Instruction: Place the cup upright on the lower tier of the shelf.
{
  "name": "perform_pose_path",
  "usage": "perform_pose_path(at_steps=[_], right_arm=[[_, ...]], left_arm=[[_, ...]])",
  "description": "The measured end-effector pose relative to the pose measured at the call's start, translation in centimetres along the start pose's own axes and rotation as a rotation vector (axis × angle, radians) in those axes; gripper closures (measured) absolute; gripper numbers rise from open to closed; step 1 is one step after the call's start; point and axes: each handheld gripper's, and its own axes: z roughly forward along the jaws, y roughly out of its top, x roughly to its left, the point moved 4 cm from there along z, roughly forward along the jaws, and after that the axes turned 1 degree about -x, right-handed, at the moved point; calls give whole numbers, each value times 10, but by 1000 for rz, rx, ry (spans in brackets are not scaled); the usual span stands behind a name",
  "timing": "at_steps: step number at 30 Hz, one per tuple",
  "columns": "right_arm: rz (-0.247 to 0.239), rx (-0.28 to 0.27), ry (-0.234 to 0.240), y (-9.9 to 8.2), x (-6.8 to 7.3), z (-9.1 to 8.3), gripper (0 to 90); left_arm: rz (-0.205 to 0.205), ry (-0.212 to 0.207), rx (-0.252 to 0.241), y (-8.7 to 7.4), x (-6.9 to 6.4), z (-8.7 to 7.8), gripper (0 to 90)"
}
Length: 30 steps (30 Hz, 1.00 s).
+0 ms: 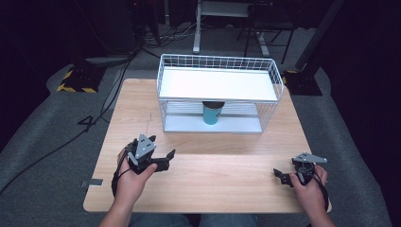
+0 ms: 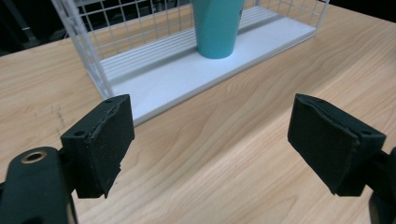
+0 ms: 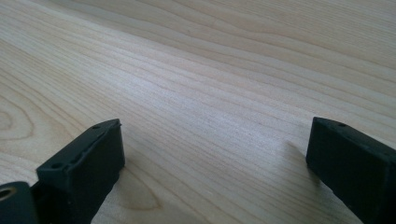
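Overhead, a light wooden table (image 1: pixel 213 175) stands on grey carpet in a dark room, with cables and stand legs on the floor beyond. Toward its far edge sits a white wire rack (image 1: pixel 218 92) with a solid white top shelf; a teal cup (image 1: pixel 211 113) stands upright on the lower shelf beneath it. Bare wood stretches between the rack and the near edge. At near left, the left gripper (image 1: pixel 166 158) rests with jaws wide apart, pointing toward the cup. Near the right edge, the right gripper (image 1: pixel 280 174) sits low, jaws also spread, holding nothing
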Motion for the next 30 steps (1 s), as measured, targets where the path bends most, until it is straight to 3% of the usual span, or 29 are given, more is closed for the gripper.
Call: perform_pose_path(at_steps=[14, 30], right_arm=[[0, 0, 0, 0, 0, 0, 44], [0, 0, 0, 0, 0, 0, 44]], left_arm=[[-24, 46, 60, -49, 13, -23, 155], [-48, 64, 192, -93, 29, -23, 157]])
